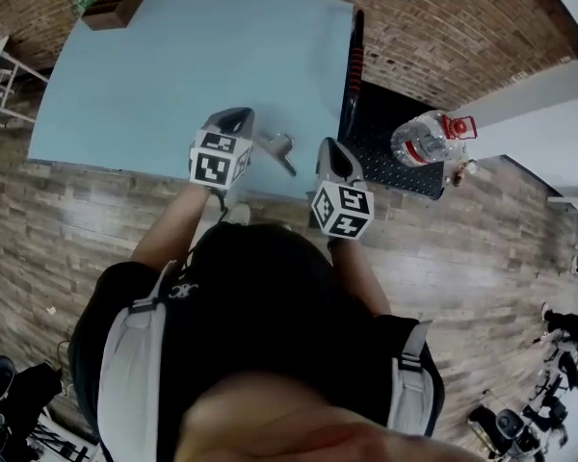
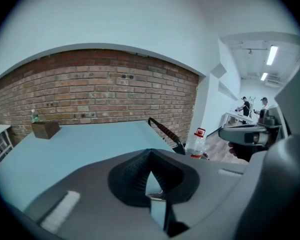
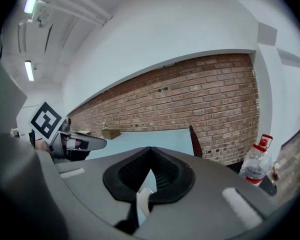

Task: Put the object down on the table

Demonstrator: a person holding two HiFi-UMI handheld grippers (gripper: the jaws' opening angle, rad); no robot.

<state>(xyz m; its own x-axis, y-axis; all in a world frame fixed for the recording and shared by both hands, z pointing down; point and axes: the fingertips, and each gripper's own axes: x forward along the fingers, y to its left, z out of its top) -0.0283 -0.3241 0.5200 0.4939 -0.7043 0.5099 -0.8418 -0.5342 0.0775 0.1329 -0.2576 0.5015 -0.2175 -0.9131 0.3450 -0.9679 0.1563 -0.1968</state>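
left tongs closed | right tongs closed | bottle label illegible

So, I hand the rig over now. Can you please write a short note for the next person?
Left tongs: shut, nothing in them.
Right tongs: shut, nothing in them.
Grey metal object: lies on the blue table near its front edge, between the two tongs, held by neither.
Done: the object appears to be put down.
Left: probably nothing. Keep the tongs clear of it.
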